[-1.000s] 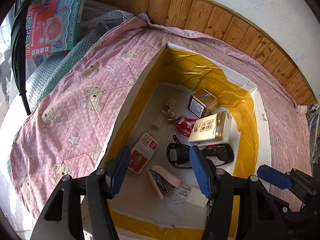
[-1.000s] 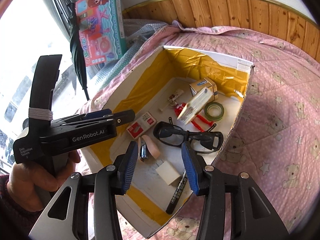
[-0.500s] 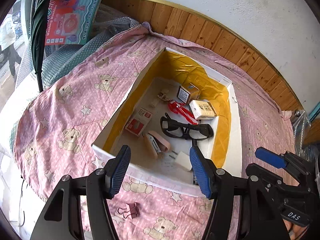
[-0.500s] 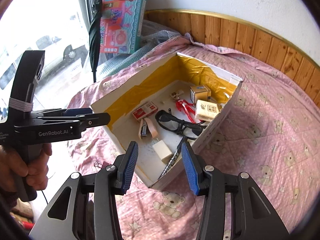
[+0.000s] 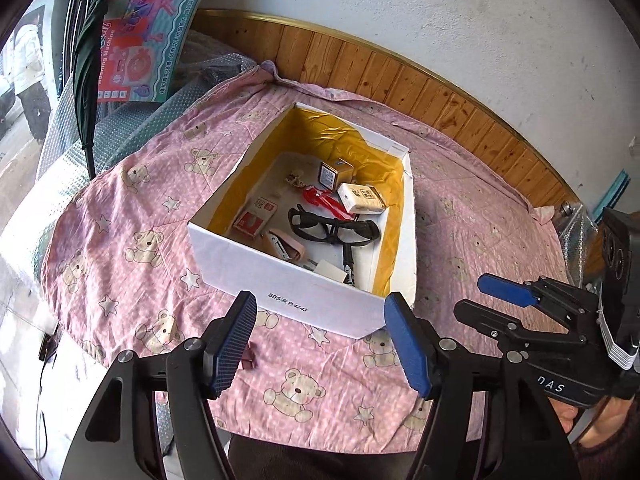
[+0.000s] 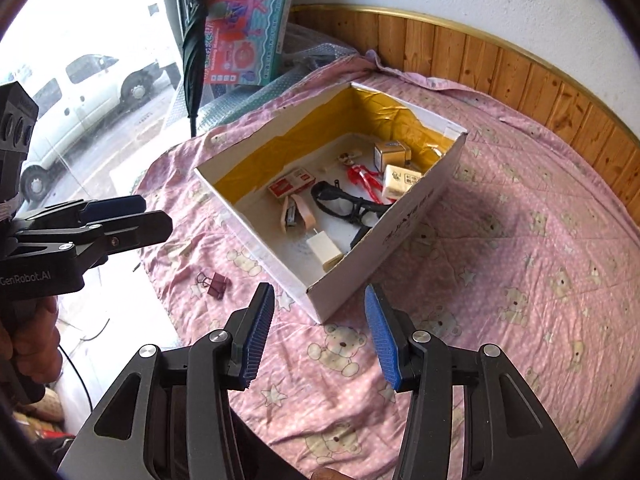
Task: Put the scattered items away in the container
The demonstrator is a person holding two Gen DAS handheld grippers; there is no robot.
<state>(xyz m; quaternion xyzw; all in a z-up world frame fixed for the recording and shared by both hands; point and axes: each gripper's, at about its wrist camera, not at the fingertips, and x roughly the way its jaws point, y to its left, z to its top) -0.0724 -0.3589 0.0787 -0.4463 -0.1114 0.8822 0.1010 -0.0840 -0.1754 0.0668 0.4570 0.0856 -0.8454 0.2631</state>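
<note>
Item: white cardboard box with yellow-taped inner walls (image 5: 304, 296) (image 6: 416, 208), standing on a pink quilted cloth printed with bears and stars (image 5: 132, 208) (image 6: 520, 248).

Contents of box: black-framed safety glasses (image 5: 334, 229) (image 6: 346, 204); red-and-white flat carton (image 5: 256, 216) (image 6: 292, 182); pink stapler (image 5: 282, 245) (image 6: 296, 213); white plug adapter (image 5: 330, 270) (image 6: 324, 249), at the near end; black marker pen (image 5: 349, 262), beside the adapter; cream printed packet (image 5: 362, 198) (image 6: 402, 181); small tan cube carton (image 5: 335, 173) (image 6: 392, 154), at the far end; red plastic piece (image 5: 322, 199) (image 6: 362, 176), between the glasses and the cube carton.

Outside box: dark-red binder clip (image 6: 214, 282), lying on the cloth near the box's near-left corner, apart from it.

Left gripper (image 5: 320, 344) (image 6: 132, 220): blue pads spread wide, nothing between them, hovering over the cloth before the box's near wall.

Right gripper (image 6: 318, 336) (image 5: 502, 304): pads likewise parted and empty, above the box's near corner.

Background: colourful toy carton (image 5: 152, 36) (image 6: 244, 28), leaning against the wall; folded dark umbrella (image 5: 90, 60) (image 6: 194, 48).
</note>
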